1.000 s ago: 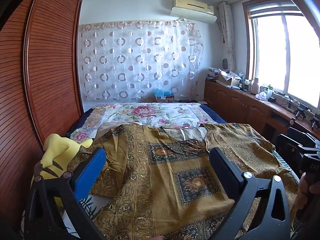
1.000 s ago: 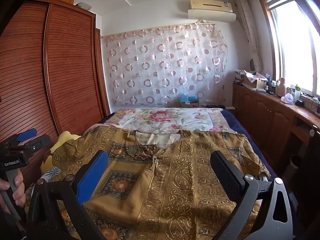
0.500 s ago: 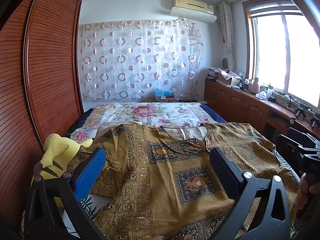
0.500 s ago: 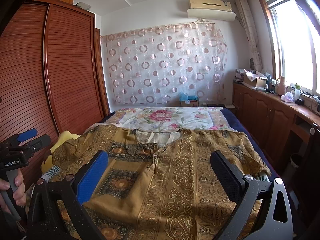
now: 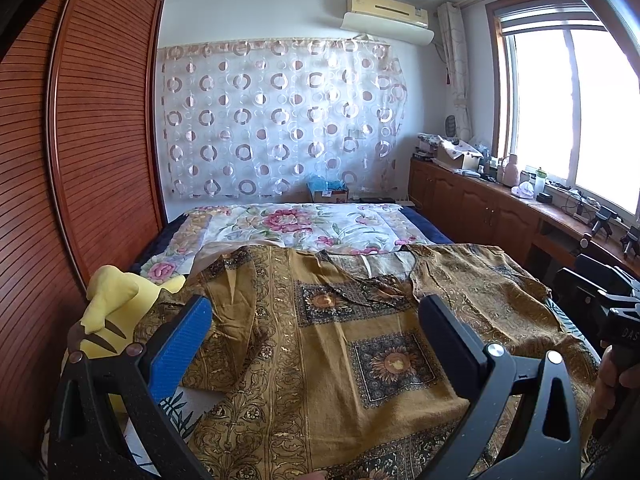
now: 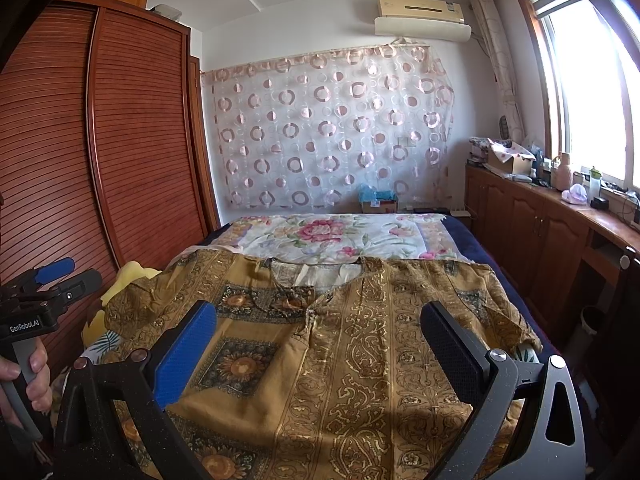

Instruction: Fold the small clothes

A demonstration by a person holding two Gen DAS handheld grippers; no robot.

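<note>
left wrist view: we look down our left gripper, its jaws spread wide and empty, hovering over the near part of a golden-brown patterned blouse spread face up on the bed. the blouse lies straight ahead of both pairs of jaws, its long axis running away from us: hem at our end, neckline at the far end toward the floral bedsheet. its left sleeve is already partly doubled over, beside a yellow plush toy at the bed's edge.

from the right wrist view our right gripper hangs likewise wide and empty above the hem half, with the right sleeve lying flat out toward the wooden cabinets. neither gripper touches cloth that we can see.

we judge folding has barely begun. each hand sits nearer its own side, so the left would take the left sleeve or side edge, the right the opposite one. both grippers are held level, pointing forward along the blouse, and would need to tip down to pinch it.
</note>
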